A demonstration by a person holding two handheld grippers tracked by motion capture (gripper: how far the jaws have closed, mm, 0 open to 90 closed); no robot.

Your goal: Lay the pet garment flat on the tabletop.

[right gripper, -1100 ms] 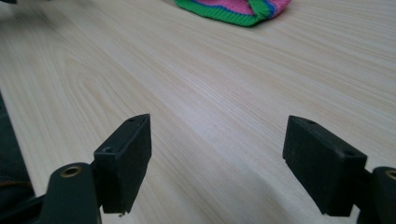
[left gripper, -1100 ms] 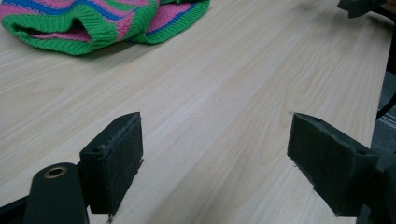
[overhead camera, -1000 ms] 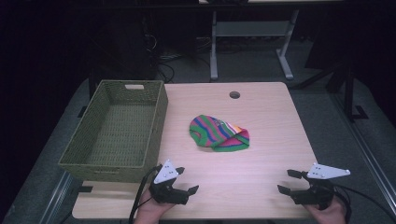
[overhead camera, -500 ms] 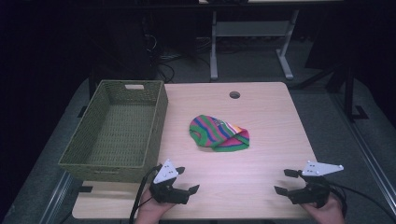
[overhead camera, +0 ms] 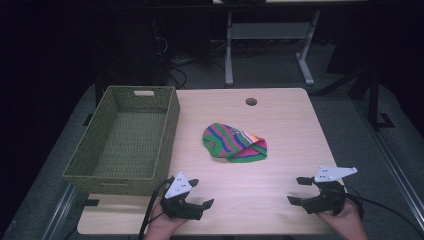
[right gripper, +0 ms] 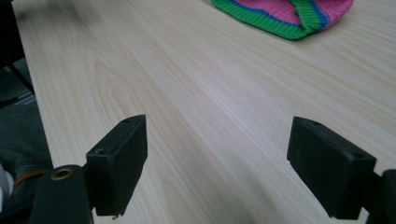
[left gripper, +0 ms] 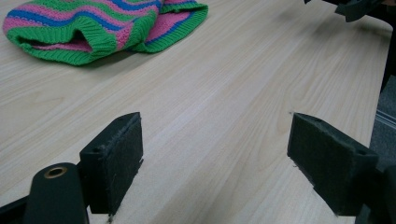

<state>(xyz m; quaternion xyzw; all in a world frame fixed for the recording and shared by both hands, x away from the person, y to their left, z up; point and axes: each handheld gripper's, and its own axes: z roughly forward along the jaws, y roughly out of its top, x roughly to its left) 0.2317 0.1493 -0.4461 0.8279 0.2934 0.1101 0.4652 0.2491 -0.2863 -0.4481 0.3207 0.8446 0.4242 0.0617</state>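
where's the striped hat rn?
In the high view the striped hat lies flat mid-table, just right of the green basket, beyond both open grippers.

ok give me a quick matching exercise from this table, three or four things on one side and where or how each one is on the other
Things:
1. woven basket
2. striped knit hat
3. left gripper
4. round hole

Places or states:
A. lying crumpled mid-table
B. near the table's far edge
C. standing empty on the table's left side
D. jaws open, at the near edge, holding nothing

Pairs: 1-C, 2-A, 3-D, 4-B
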